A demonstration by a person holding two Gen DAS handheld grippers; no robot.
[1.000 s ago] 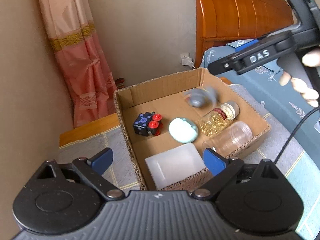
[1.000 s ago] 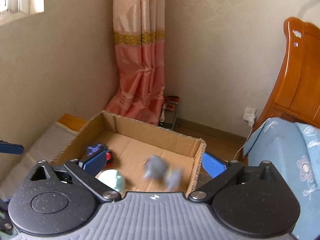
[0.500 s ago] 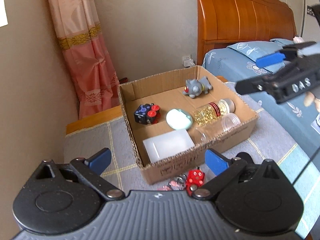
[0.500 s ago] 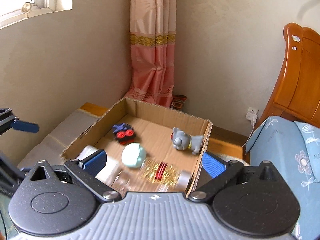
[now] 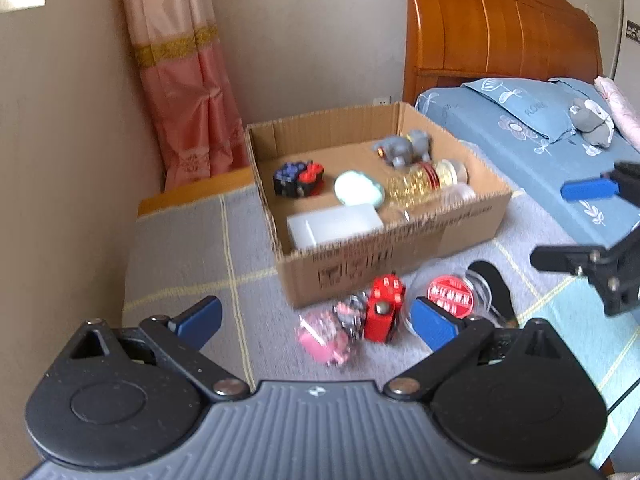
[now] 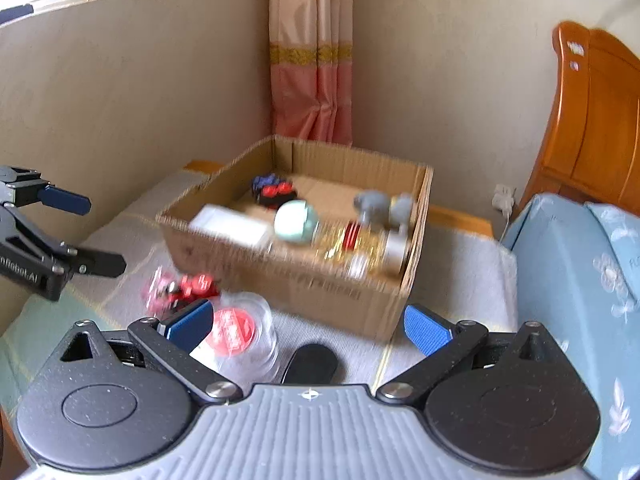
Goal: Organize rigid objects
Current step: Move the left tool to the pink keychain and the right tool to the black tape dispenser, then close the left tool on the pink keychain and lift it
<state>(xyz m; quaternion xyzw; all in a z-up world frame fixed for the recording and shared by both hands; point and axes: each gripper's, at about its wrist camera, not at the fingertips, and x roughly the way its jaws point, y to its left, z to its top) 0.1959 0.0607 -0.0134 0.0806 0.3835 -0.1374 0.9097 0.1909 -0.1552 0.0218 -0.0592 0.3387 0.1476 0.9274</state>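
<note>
A cardboard box (image 5: pixel 400 248) (image 6: pixel 304 292) holds a grey toy (image 5: pixel 404 148), a blue-red cube (image 5: pixel 298 178), a mint round case (image 5: pixel 358 188), a jar of gold beads (image 5: pixel 424 180), a clear jar and a white box (image 5: pixel 334 224). In front of it lie a red toy (image 5: pixel 384 310), a pink toy (image 5: pixel 324 334), a clear red-lidded container (image 5: pixel 452 300) (image 6: pixel 234 328) and a black oval object (image 5: pixel 492 284) (image 6: pixel 310 362). My left gripper (image 5: pixel 316 320) is open and empty above the loose toys. My right gripper (image 6: pixel 308 324) is open and empty in front of the box.
The box stands on a grey and green checked cover (image 5: pixel 188 248). A bed with blue bedding (image 5: pixel 520 140) and a wooden headboard (image 5: pixel 500 36) lies to the right. A pink curtain (image 5: pixel 188 92) hangs in the corner behind.
The grey toy dropped from my right gripper into the box and settled at its back. Both grippers have pulled back from the box, bringing the loose objects in front into view.
</note>
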